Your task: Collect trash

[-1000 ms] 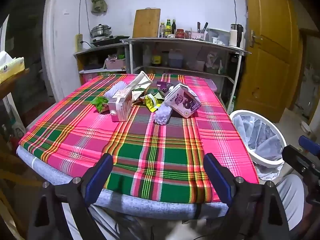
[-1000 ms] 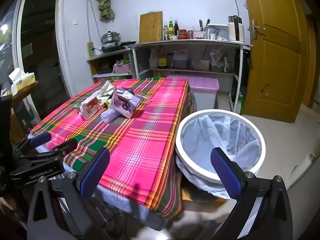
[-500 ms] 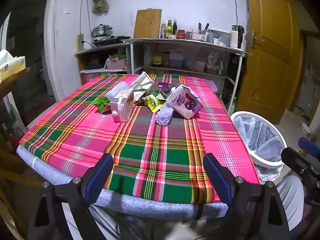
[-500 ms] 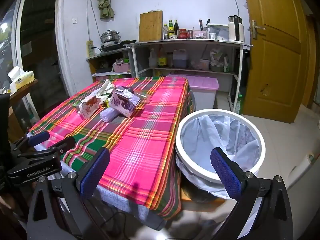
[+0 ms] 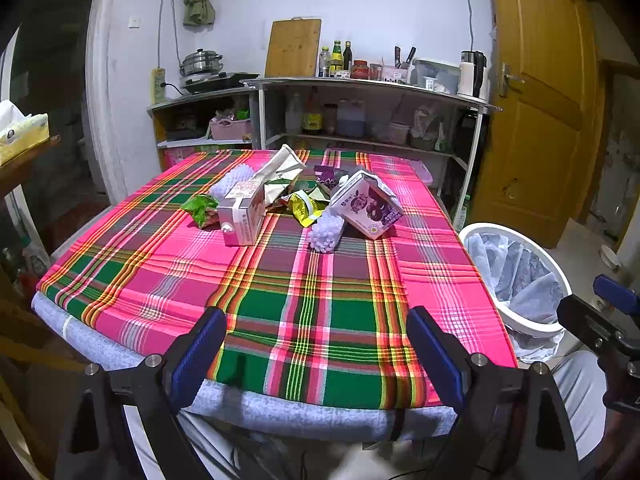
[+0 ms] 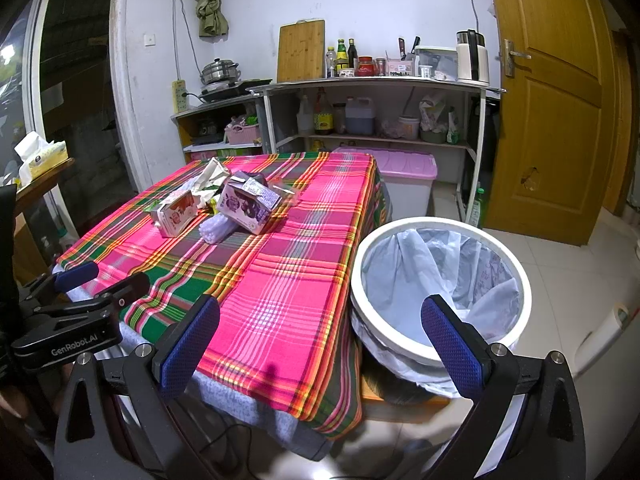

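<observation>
Left wrist view is showing basically nothing collected so far. All the trash is sitting in one pile toward the far middle of the desk (image 5: pixel 304 312): a pink carton (image 5: pixel 242 216), a purple carton (image 5: pixel 370 206), a foam net (image 5: pixel 327 232), a green wrapper (image 5: pixel 200 208) and a yellow wrapper (image 5: pixel 302 209). The bin (image 6: pixel 516 280) is standing on the floor just beside the desk's right edge, and only its liner is showing inside, as far as I can tell. The left gripper (image 5: pixel 316 348) is hovering over the near edge, fingers wide apart and holding nothing. The right gripper (image 6: pixel 320 336) is hanging between desk and bin, fingers spread too, nothing in them. So the whole pile is waiting to go.
</observation>
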